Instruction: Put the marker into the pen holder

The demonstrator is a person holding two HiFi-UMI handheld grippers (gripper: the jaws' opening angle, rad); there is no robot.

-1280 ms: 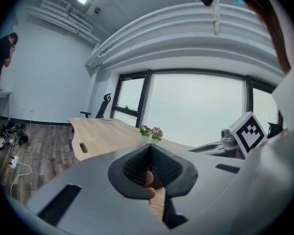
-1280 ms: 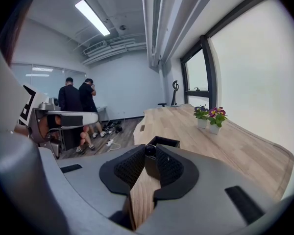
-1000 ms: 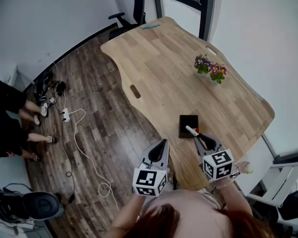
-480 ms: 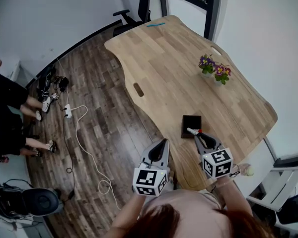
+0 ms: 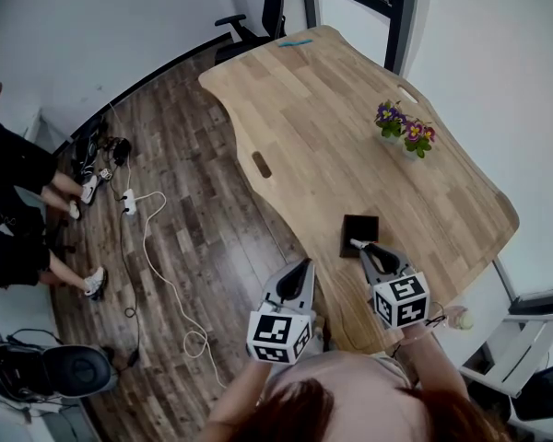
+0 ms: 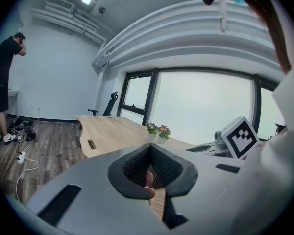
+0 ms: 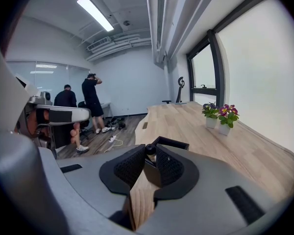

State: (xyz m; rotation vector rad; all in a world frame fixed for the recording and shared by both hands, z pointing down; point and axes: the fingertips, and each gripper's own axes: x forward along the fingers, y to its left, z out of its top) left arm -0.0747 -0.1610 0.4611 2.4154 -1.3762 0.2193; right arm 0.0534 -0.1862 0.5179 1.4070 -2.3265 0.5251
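Observation:
The marker [image 5: 357,244] is white with a red end and lies between the tips of my right gripper [image 5: 368,251], which is shut on it. Its tip hangs over the near edge of the pen holder [image 5: 360,228], a dark brown square box on the wooden table [image 5: 332,109]. In the right gripper view the marker's dark round end [image 7: 150,149] sits pinched at the right gripper [image 7: 150,154], with the pen holder [image 7: 172,143] just beyond. My left gripper [image 5: 300,268] hovers left of the table's edge over the floor, shut and holding nothing; the left gripper [image 6: 150,149] has its tips touching.
Two small flower pots [image 5: 404,131] stand at the table's right side, and a blue item [image 5: 295,41] lies at its far end. A power strip with a white cable [image 5: 129,206] lies on the floor. People's legs [image 5: 37,201] show at the left, a white chair [image 5: 521,343] at the right.
My right gripper has sunk slightly with the marker toward the pen holder. The head view has drifted, and the people at the left have shifted their feet. The left gripper has kept still.

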